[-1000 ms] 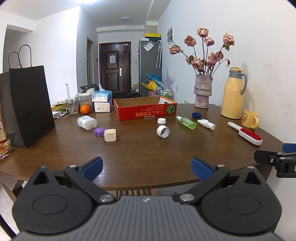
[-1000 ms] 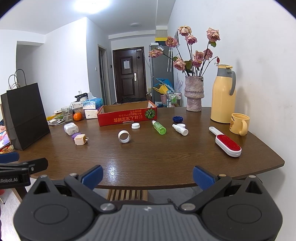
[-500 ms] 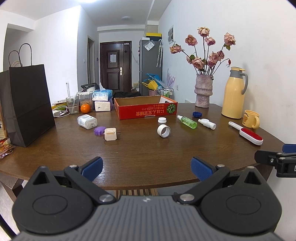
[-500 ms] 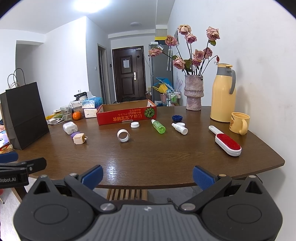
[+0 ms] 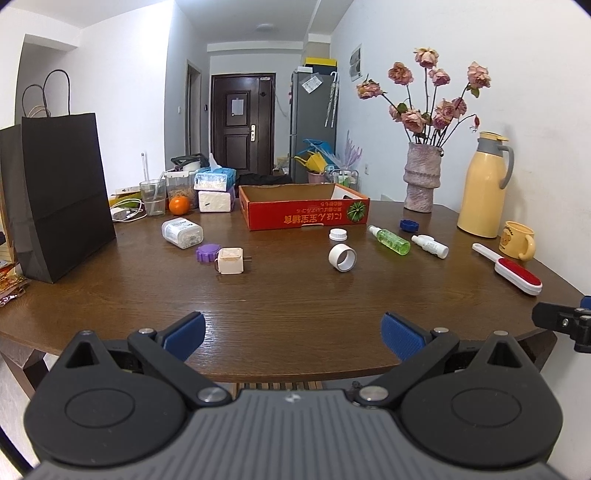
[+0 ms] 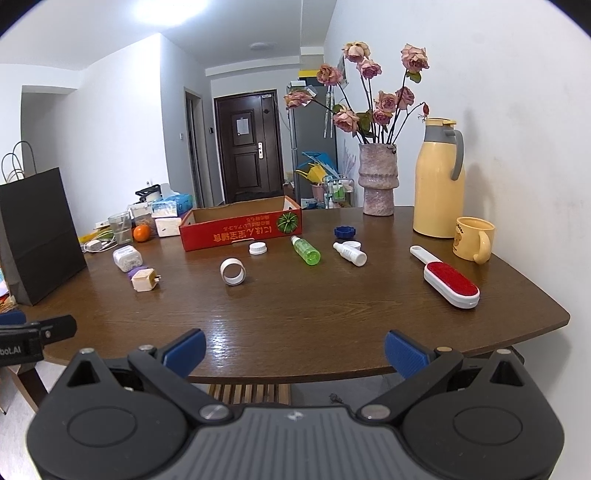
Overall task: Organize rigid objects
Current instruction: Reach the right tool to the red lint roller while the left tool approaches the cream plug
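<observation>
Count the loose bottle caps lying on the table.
3. A purple cap touches the beige plug block, a white cap lies just in front of the red box, and a blue cap sits behind the small white bottle. More could be hidden inside the box.

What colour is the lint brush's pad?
Red, on a white body; lint brush shows best in the right wrist view.

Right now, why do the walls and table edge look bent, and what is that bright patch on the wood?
Left wrist view: fisheye bending curves the brown wooden table edge, corners go dark. Right wrist view: same curving, an overexposed ceiling light top left, its glare on the tabletop near the open jaws; the red lint brush stays sharp.
</observation>
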Demonstrator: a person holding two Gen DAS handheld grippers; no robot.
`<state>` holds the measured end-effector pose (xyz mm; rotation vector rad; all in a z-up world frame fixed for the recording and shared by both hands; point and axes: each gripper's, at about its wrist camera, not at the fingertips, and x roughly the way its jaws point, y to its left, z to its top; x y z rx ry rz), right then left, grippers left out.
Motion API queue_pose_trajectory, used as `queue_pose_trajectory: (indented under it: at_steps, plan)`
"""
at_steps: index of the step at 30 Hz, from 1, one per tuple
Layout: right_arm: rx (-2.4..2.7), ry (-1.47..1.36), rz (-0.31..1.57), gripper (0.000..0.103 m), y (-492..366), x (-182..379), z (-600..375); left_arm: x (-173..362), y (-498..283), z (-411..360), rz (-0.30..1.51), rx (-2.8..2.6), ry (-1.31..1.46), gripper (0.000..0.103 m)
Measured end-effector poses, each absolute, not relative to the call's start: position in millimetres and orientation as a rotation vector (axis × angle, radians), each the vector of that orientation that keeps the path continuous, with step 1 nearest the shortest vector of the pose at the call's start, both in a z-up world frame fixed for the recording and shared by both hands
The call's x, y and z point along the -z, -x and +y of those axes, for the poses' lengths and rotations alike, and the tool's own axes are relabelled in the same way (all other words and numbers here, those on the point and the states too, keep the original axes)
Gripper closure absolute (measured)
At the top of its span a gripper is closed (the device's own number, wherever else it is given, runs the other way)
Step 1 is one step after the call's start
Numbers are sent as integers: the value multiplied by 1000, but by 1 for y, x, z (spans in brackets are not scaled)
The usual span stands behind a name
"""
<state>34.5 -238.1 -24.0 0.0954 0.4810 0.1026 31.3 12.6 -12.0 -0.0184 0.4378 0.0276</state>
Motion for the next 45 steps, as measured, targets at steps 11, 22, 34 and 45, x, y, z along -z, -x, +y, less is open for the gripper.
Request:
queue_pose_trajectory:
  at_steps: [11,22,34,45]
  plan:
    - [-87,-103,503,0,-62,32,-245,17,-62,22,469,-58,33,0]
    - [-56,-100,524,0,-94,39,-253,22,-101,29,507,-76,49,0]
    - [-3,-89,534,0,-141,46,-271,25,-150,34,532,-122,58,0]
    - [44,-96,571,1,-191,60,-296,29,-201,39,545,-158,73,0]
